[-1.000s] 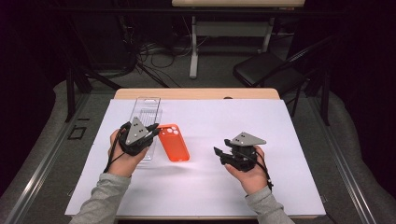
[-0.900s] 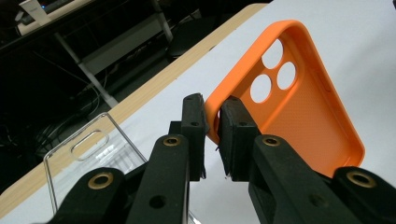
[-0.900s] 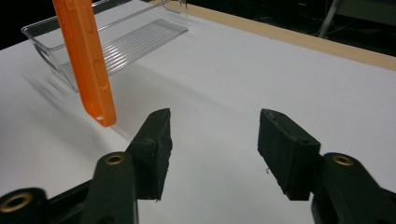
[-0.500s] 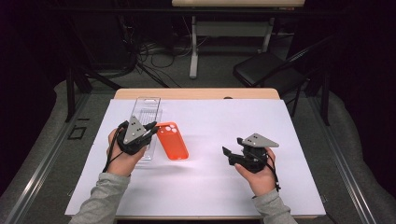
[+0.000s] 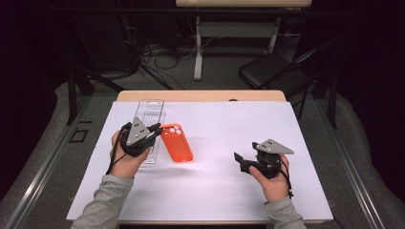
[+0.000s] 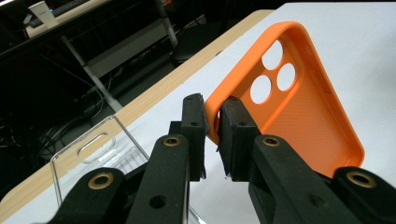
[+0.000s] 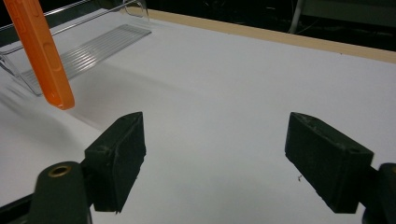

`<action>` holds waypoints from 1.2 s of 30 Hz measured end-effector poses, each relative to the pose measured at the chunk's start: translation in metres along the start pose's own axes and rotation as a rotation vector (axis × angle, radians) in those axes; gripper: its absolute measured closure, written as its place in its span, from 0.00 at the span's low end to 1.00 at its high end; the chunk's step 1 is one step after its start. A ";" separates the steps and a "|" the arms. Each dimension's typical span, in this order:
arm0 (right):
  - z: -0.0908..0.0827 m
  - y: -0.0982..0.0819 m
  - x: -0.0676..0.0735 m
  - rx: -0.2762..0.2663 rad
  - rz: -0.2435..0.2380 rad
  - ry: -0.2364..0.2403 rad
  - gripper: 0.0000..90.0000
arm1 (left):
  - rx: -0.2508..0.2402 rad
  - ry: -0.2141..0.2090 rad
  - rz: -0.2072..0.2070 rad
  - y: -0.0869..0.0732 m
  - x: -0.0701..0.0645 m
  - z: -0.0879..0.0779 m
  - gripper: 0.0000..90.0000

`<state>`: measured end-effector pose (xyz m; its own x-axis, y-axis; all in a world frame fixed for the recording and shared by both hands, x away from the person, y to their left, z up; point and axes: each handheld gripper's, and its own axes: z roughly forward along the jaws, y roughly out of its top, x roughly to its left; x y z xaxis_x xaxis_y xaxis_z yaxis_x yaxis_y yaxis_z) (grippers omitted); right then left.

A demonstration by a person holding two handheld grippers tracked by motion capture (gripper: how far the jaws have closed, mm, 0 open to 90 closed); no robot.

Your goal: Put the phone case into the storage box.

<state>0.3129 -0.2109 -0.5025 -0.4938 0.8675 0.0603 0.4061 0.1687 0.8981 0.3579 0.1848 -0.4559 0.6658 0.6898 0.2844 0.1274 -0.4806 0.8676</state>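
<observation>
An orange phone case with its camera holes showing lies slanted at the table's left centre. My left gripper is shut on the rim of the case's top corner. In the right gripper view the case hangs tilted, its lower end just over the white sheet. My right gripper hovers over the sheet at the right. Its jaws have just been opening and stand wide apart with nothing between them.
A clear plastic phone-case tray lies under and behind the left gripper. A white sheet covers most of the wooden table. A black chair and cables stand beyond the far edge.
My right gripper has moved to the right, away from the orange case, and its jaws have spread wider. The left gripper and the case have stayed put.
</observation>
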 end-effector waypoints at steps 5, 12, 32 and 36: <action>0.001 -0.001 -0.003 -0.003 0.003 -0.007 0.18 | -0.002 -0.003 0.000 0.001 0.002 0.003 0.90; 0.001 -0.002 -0.004 -0.007 0.007 -0.012 0.17 | -0.025 -0.009 -0.015 0.005 0.010 0.008 0.90; -0.001 -0.010 -0.014 0.012 0.038 -0.071 0.17 | -0.021 0.007 0.005 0.038 0.053 0.022 0.90; -0.001 -0.010 -0.013 0.013 0.032 -0.075 0.17 | -0.011 0.030 0.042 0.043 0.061 0.023 0.90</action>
<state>0.3147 -0.2247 -0.5121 -0.4218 0.9050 0.0562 0.4312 0.1457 0.8904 0.4206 0.1936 -0.4105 0.6480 0.6854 0.3322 0.0921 -0.5035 0.8591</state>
